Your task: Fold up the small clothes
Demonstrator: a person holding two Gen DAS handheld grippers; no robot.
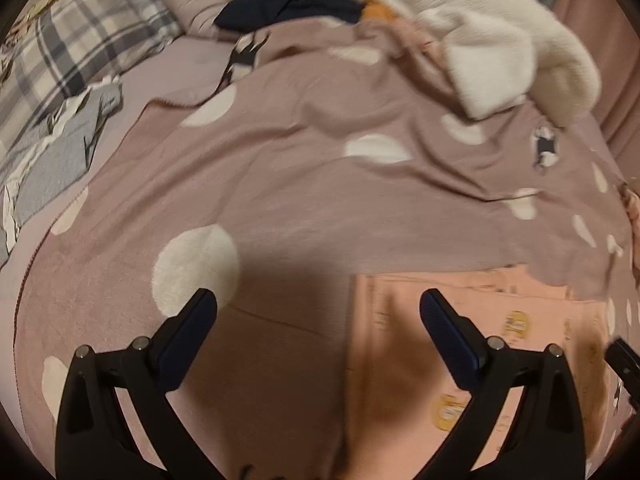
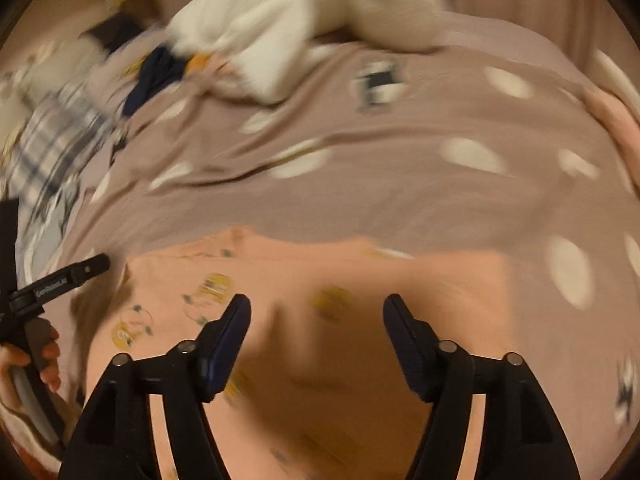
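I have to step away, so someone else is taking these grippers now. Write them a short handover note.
Left hand-held gripper: open, empty, hovering at the left edge of the pink printed garment.
Right hand-held gripper: open, empty, above the same garment.
Garment lies flat, looks folded, on the mauve white-spotted blanket.
Left: dark navy garment and grey clothes still look unfolded.

garment [image 2: 320, 280]: peach, yellow prints | blanket [image 1: 300, 184]: mauve, white spots | pillow [image 1: 80, 44]: grey-white plaid
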